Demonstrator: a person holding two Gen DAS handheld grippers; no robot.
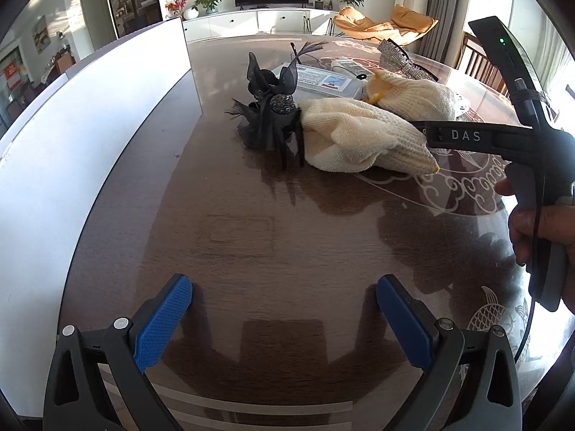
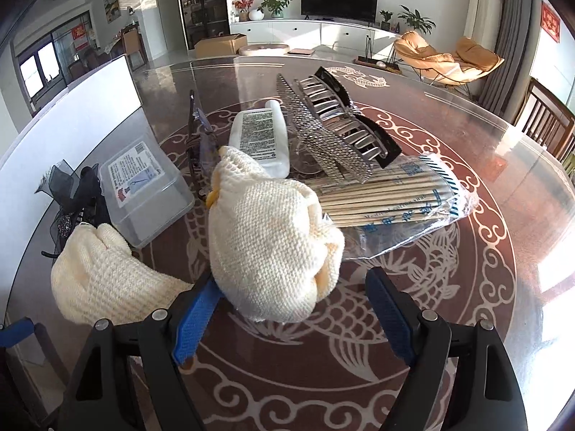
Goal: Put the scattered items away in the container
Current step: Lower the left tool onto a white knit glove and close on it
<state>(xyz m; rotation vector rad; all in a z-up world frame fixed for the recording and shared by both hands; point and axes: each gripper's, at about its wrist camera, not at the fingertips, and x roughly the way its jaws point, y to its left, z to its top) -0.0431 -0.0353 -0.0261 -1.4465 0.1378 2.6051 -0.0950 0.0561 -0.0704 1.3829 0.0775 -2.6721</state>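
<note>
Gloves (image 2: 273, 244) x2, hair clips (image 2: 341, 122) x2 (table); both grippers (image 1: 284, 319) (image 2: 287, 319) wide, empty.

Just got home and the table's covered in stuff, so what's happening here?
A person holds tongs in each hand, tidying clutter off the table into the white container. The right tongs are open around a cream knitted glove, not yet gripping it. The left tongs hover open and empty. A second glove, black hair bow, clear box, tube, hair claw and bagged bamboo sticks remain out.

Two gloves (image 2: 273, 244) lie before the box (image 2: 143, 186), skewers (image 2: 388, 194) right.
</note>
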